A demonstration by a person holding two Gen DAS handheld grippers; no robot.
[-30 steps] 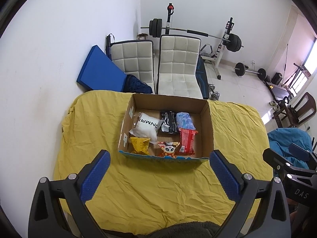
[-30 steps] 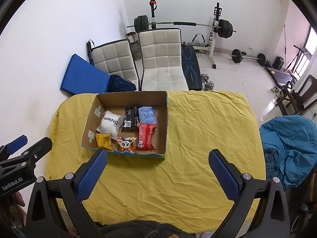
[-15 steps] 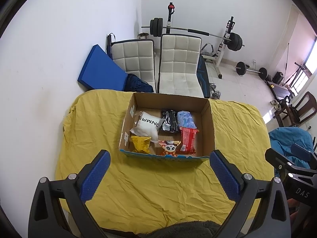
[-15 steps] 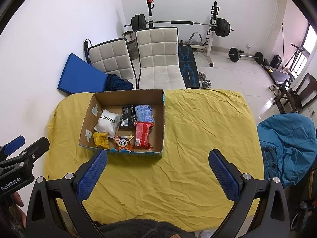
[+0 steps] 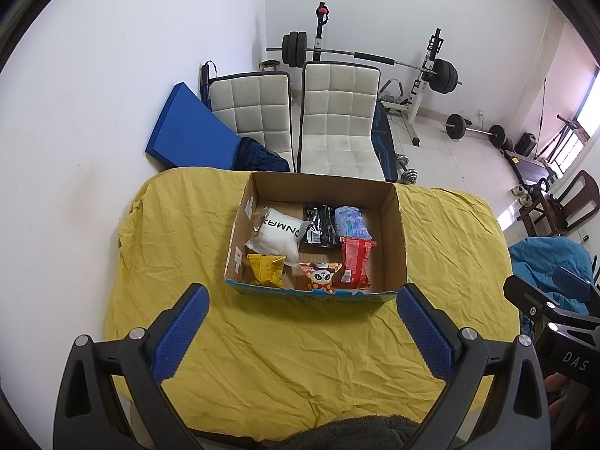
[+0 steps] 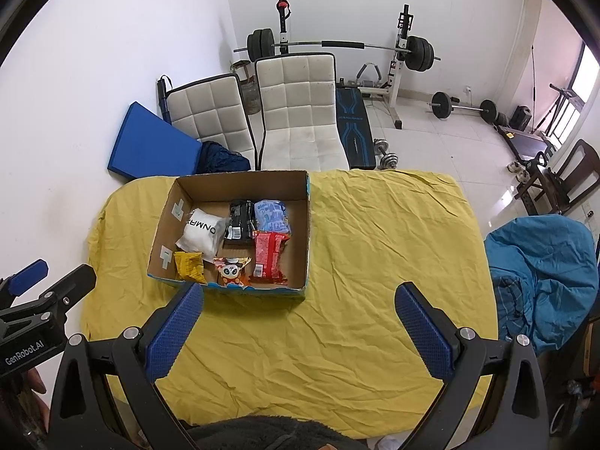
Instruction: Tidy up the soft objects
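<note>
Yellow-sheeted table (image 5: 300,356) in a home gym. The cardboard box (image 5: 397,232) at my 12 o'clock already holds six soft packets, so I'd say we're nearly done. Left gripper (image 5: 303,328) and right gripper (image 6: 300,328) both spread wide, empty.

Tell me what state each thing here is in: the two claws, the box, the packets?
left gripper: open, empty, above the cloth.
right gripper: open, empty.
cardboard box: open-topped, on the yellow cloth.
white packet: lying in the box.
red packet: lying flat in the box.
</note>
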